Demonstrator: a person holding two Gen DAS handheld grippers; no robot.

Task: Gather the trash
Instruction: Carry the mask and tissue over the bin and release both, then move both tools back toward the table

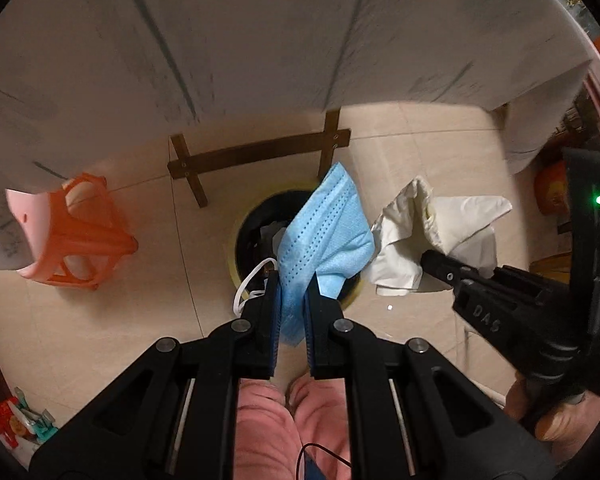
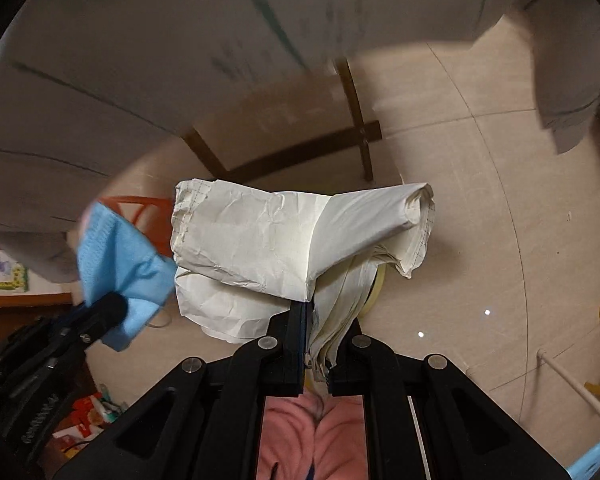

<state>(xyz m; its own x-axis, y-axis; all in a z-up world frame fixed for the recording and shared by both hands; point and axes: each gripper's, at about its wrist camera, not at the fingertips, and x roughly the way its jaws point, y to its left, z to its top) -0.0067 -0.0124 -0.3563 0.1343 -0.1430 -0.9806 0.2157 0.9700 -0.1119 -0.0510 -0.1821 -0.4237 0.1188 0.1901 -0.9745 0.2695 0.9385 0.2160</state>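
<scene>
My left gripper (image 1: 292,280) is shut on a blue face mask (image 1: 324,236) with white ear loops and holds it above a round black trash bin (image 1: 256,220) with a yellow rim on the floor. My right gripper (image 2: 320,312) is shut on crumpled white paper (image 2: 268,236), held in the air just right of the bin. In the left wrist view the right gripper (image 1: 428,260) and its paper (image 1: 432,232) show at the right. In the right wrist view the left gripper (image 2: 116,304) and the mask (image 2: 124,256) show at the left, and the paper hides most of the bin.
A table with a grey-white cloth (image 1: 260,40) hangs over the area, with its dark wooden legs and crossbar (image 1: 256,152) behind the bin. An orange plastic stool (image 1: 84,232) stands left of the bin. Small packets (image 1: 20,420) lie on the tiled floor at lower left.
</scene>
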